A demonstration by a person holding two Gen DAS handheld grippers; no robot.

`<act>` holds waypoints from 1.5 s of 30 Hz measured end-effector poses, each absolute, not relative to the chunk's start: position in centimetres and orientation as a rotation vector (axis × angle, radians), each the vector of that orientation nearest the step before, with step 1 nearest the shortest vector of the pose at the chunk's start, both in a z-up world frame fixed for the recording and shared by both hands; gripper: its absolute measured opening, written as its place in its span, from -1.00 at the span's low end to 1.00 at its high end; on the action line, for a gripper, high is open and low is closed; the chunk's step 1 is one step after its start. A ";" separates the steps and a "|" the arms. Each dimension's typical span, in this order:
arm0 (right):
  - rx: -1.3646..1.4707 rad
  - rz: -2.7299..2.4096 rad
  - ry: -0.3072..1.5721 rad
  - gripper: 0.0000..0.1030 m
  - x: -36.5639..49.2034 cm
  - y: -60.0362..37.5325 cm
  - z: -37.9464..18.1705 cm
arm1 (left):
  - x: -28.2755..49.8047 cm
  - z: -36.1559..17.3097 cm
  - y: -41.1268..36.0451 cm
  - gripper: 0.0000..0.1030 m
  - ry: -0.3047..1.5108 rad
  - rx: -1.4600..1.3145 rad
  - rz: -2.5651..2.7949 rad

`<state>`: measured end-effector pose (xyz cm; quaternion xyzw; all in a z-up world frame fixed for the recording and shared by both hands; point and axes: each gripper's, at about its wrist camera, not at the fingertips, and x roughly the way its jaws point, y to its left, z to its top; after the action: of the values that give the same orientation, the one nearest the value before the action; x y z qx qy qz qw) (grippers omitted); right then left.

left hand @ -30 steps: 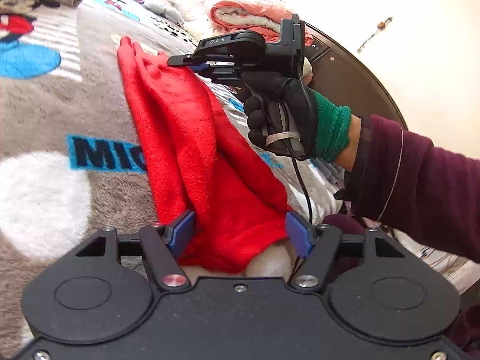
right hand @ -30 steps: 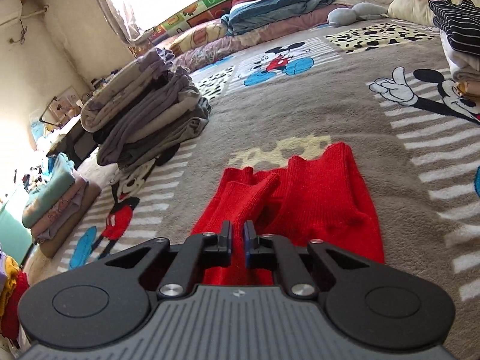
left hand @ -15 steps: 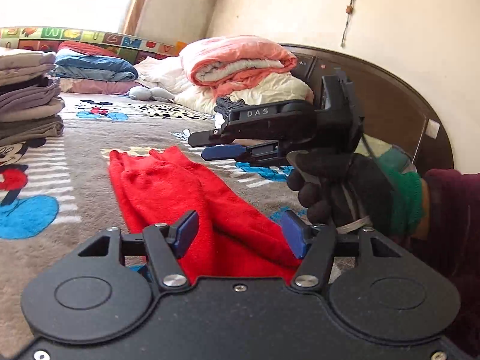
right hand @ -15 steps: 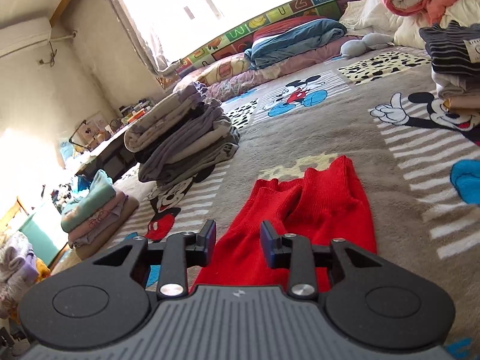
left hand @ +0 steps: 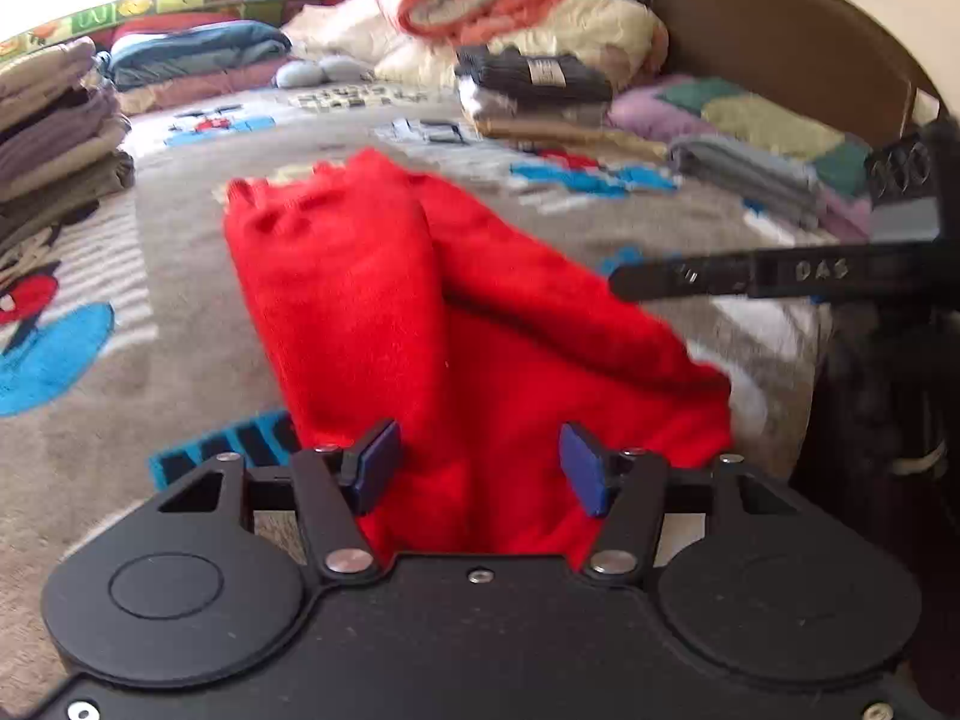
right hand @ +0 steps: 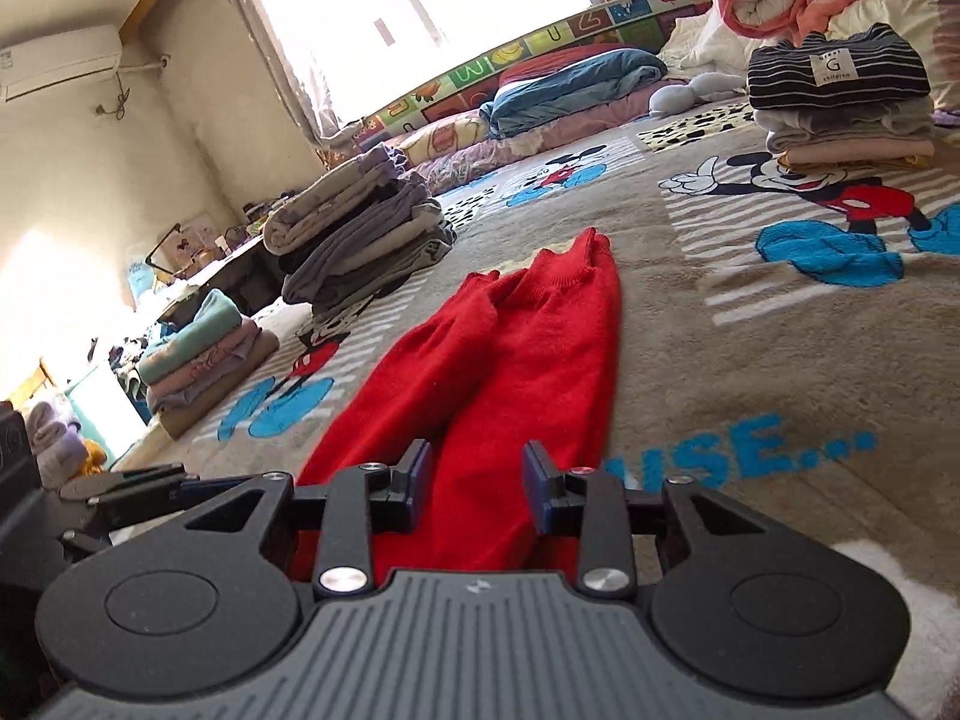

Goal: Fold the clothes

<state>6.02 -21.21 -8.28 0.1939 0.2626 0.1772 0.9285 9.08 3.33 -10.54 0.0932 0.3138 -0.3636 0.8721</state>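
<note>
Both grippers hung over the near end of the red garment (right hand: 510,348), which lay lengthwise along the bed's near edge. The left gripper (left hand: 474,468) and the right gripper (right hand: 474,486) stood open, gripping nothing. A one-sided grab would likely skew the fold. "DAS" showed on the right tool; "MOUSE" fragments marked the blanket (right hand: 750,360).

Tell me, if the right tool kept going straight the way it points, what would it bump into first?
Most likely the red garment: it lies directly ahead of the open right tool, though depth is hard to judge.
</note>
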 end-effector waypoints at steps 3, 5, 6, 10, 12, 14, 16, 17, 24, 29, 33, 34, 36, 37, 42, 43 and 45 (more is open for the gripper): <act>0.283 0.365 0.506 -0.30 3.8 -20.6 -8.8 | 7.4 -9.6 3.4 0.12 0.577 0.215 -0.755; 0.232 0.375 0.491 -0.31 2.8 -20.3 -8.9 | 6.6 -9.5 4.0 0.25 0.538 0.194 -0.751; 0.189 0.371 0.474 -0.32 2.4 -20.1 -8.8 | 6.7 -10.0 3.9 0.26 0.561 0.210 -0.734; 0.114 0.376 0.504 -0.29 2.3 -19.7 -9.6 | 6.3 -11.1 3.1 0.27 0.555 0.273 -0.703; 0.125 0.381 0.527 -0.26 2.3 -19.9 -9.8 | 5.7 -10.1 4.0 0.27 0.522 0.229 -0.689; 0.122 0.387 0.498 -0.26 1.5 -20.1 -9.1 | 4.8 -9.5 4.6 0.27 0.475 0.248 -0.675; 0.083 0.406 0.457 -0.26 0.4 -20.4 -8.2 | 4.1 -9.5 4.9 0.27 0.463 0.307 -0.651; 0.051 0.409 0.447 -0.26 -0.1 -20.5 -8.0 | 3.8 -9.6 5.0 0.27 0.464 0.347 -0.636; -0.135 0.473 0.454 -0.03 -2.4 -19.6 -7.9 | 2.2 -11.5 5.5 0.26 0.464 0.625 -0.574; -0.381 0.497 0.508 0.02 -3.5 -16.7 -9.1 | 0.9 -13.0 4.0 0.26 0.390 0.866 -0.543; -0.546 0.477 0.529 0.07 -3.9 -15.0 -10.1 | 0.8 -14.4 2.5 0.26 0.312 1.000 -0.514; -0.561 0.470 0.521 0.13 -4.0 -14.8 -10.1 | 0.8 -14.7 2.2 0.26 0.292 1.024 -0.504; -0.593 0.441 0.502 0.30 -3.8 -14.6 -10.3 | 1.1 -15.2 1.7 0.26 0.261 1.050 -0.485; -0.597 0.430 0.489 0.37 -3.7 -14.6 -10.4 | 1.4 -15.3 1.7 0.26 0.254 1.042 -0.478; -0.640 0.417 0.411 0.10 -3.4 -14.2 -11.1 | 1.8 -15.3 1.5 0.19 0.239 1.007 -0.456; -0.627 0.424 0.416 -0.02 -3.2 -14.1 -11.1 | 1.9 -15.4 1.3 0.08 0.240 1.005 -0.447; -0.595 0.442 0.431 -0.20 -2.8 -14.0 -11.0 | 1.8 -15.6 0.4 -0.36 0.241 1.010 -0.422</act>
<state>-2.81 -14.02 -11.04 -0.2883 0.2092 0.2144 0.9095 1.84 0.44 -15.55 0.4789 0.1141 -0.2002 0.8471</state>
